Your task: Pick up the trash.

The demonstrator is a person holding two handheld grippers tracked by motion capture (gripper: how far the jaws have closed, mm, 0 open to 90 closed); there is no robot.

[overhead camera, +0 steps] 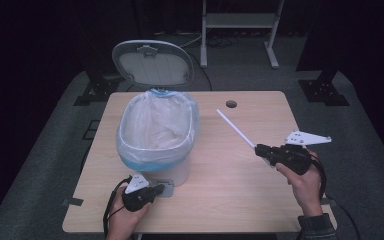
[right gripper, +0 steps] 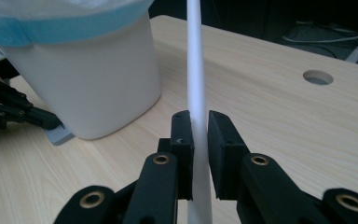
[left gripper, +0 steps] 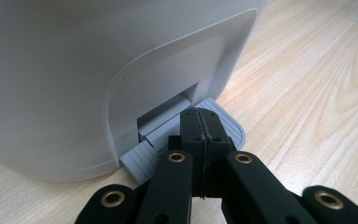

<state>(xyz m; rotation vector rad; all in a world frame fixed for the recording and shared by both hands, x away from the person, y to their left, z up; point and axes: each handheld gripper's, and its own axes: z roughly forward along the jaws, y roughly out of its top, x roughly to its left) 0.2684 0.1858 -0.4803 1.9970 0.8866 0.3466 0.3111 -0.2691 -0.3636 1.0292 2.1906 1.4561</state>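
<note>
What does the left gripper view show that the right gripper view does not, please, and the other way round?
Left gripper view alone: the left gripper, jaws shut together, pressing on the grey ribbed pedal at the bin's foot, and the recess the pedal comes out of.

Right gripper view alone: the right gripper clamped on a thin white stick, the blue-edged bag over the bin's rim, and the round hole in the table.

Both: the white bin and the light wooden table.
</note>
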